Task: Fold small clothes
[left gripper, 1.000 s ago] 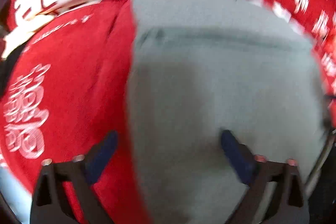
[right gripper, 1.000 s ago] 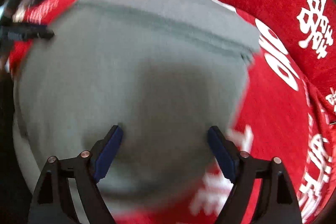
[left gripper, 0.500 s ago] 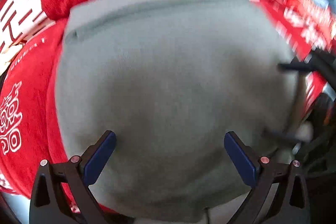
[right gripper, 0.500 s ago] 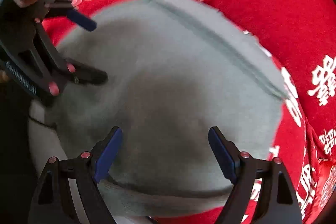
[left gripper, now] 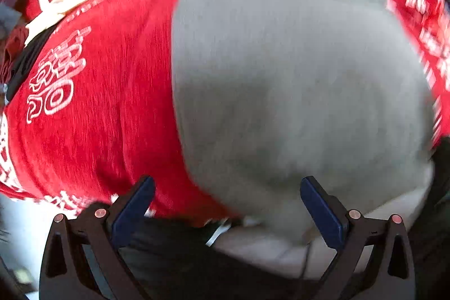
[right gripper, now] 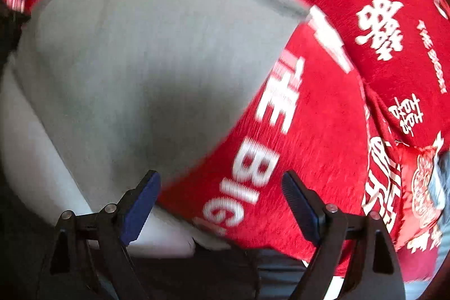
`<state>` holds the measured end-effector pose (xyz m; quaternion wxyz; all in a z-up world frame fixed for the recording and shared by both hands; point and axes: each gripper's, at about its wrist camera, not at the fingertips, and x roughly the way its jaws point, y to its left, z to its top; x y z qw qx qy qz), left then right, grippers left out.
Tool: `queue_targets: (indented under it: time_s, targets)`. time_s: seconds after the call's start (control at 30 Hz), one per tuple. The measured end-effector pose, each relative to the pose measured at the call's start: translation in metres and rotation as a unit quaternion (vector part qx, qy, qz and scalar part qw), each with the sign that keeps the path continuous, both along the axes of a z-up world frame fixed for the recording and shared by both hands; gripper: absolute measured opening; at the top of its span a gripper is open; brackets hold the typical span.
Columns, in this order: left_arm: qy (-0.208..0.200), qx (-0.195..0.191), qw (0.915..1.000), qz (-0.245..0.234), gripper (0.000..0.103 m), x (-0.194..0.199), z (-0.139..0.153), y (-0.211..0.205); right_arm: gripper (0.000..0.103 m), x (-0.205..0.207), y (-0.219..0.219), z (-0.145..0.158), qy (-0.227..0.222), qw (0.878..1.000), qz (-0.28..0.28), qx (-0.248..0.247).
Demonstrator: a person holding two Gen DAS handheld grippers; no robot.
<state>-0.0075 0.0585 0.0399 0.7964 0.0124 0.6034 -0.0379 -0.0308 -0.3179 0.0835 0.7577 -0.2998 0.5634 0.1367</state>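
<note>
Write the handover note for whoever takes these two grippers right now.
Left gripper: open, holding nothing, poised above the grey garment's near left edge.
Right gripper: open, empty, above the garment's near right edge and the red printed cloth.
The garment lies flat on the red cloth, hem seam at the far side. Views are motion-blurred.
Done: it looks spread out or partly folded; how many folds, I cannot tell.
Left: probably grip the near edge and fold again.

Folded garment (left gripper: pixel 295 80) lying on printed cloth (left gripper: pixel 98 103), cloth showing left, right and behind it
</note>
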Motion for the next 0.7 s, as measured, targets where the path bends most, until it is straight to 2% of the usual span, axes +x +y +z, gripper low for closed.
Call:
queue_targets:
  time_s: [0.07, 0.13, 0.2, 0.27, 0.3, 0.37, 0.43, 0.5, 0.57, 0.6, 0.7]
  targets:
    - [-0.027, -0.013, 0.9996, -0.002, 0.103, 0.008, 0.011, -0.01, 0.09, 0.02, 0.024, 0.018, -0.023, 0.998, -0.012, 0.062]
    - [-0.048, -0.019, 0.9986, -0.012, 0.103, 0.02, 0.011, -0.027, 0.09, 0.041, 0.062, 0.015, -0.035, 0.995, -0.01, 0.095]
    - [-0.039, -0.014, 0.999, -0.019, 0.103, 0.028, 0.0, -0.036, 0.09, 0.054, 0.101, 0.007, -0.042, 0.992, 0.003, 0.118]
    - [0.001, 0.022, 0.9998, -0.001, 0.103, 0.037, -0.026, -0.034, 0.09, 0.06, 0.135, -0.011, -0.034, 0.992, 0.006, 0.117]
    - [0.022, 0.017, 0.9996, 0.008, 0.103, 0.036, -0.036, -0.028, 0.09, 0.06, 0.136, -0.015, -0.025, 0.993, 0.005, 0.112]
    - [0.034, -0.017, 0.9986, 0.037, 0.103, 0.029, -0.033, -0.01, 0.091, 0.051, 0.144, -0.038, 0.004, 0.996, -0.003, 0.089]
    - [0.036, 0.003, 0.9971, 0.067, 0.103, 0.012, -0.029, 0.013, 0.096, 0.046, 0.129, -0.036, -0.004, 0.993, -0.008, 0.115]
    - [0.035, 0.006, 0.9943, 0.1, 0.103, -0.004, -0.029, 0.04, 0.1, 0.038, 0.111, -0.043, 0.004, 0.995, -0.015, 0.103]
    - [0.05, -0.031, 0.9892, 0.134, 0.103, -0.01, -0.033, 0.06, 0.1, 0.03, 0.104, -0.043, 0.004, 0.996, -0.017, 0.09]
    - [0.064, -0.061, 0.9831, 0.161, 0.103, -0.012, -0.037, 0.069, 0.1, 0.026, 0.106, -0.042, 0.003, 0.997, -0.018, 0.081]
    - [0.114, -0.139, 0.9631, 0.2, 0.103, -0.022, -0.056, 0.069, 0.1, 0.014, 0.118, -0.039, -0.004, 0.998, -0.009, 0.065]
